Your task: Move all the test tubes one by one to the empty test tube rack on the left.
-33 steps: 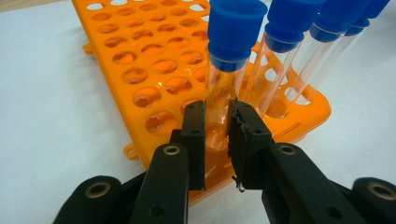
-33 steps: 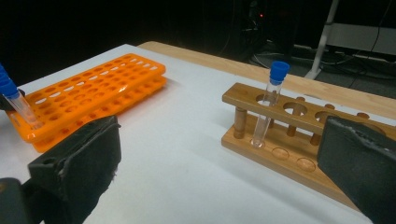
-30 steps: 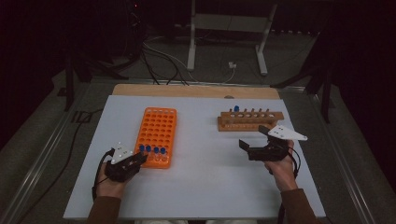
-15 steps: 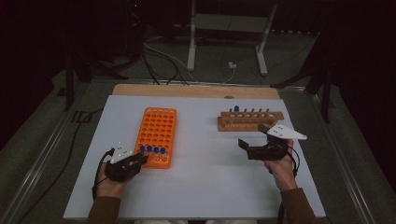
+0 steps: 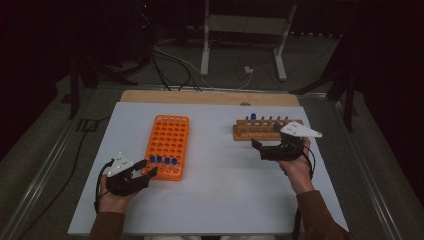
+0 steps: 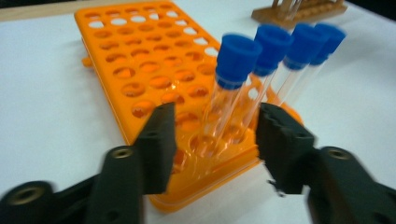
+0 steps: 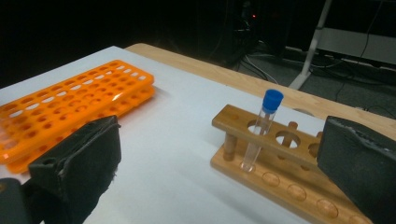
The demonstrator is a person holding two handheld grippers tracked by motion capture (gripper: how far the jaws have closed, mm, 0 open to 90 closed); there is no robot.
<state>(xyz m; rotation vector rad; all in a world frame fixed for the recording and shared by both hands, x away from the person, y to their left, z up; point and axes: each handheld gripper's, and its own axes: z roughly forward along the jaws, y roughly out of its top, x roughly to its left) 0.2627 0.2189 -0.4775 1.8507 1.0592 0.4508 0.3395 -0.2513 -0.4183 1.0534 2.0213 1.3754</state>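
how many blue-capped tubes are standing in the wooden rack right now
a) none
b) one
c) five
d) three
b, a single blue-capped tube stands upright in a hole at one end of the wooden rack; the rack's other holes in the right gripper view are empty, and the high view likewise shows just one blue cap on it.

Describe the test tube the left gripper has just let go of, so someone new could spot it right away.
Find the orange rack on the white table; four blue-capped tubes stand in its near row. The tube meant is the end one, between the jaws of the left gripper, which have just been opening. Its neighbours stand outside the jaws.
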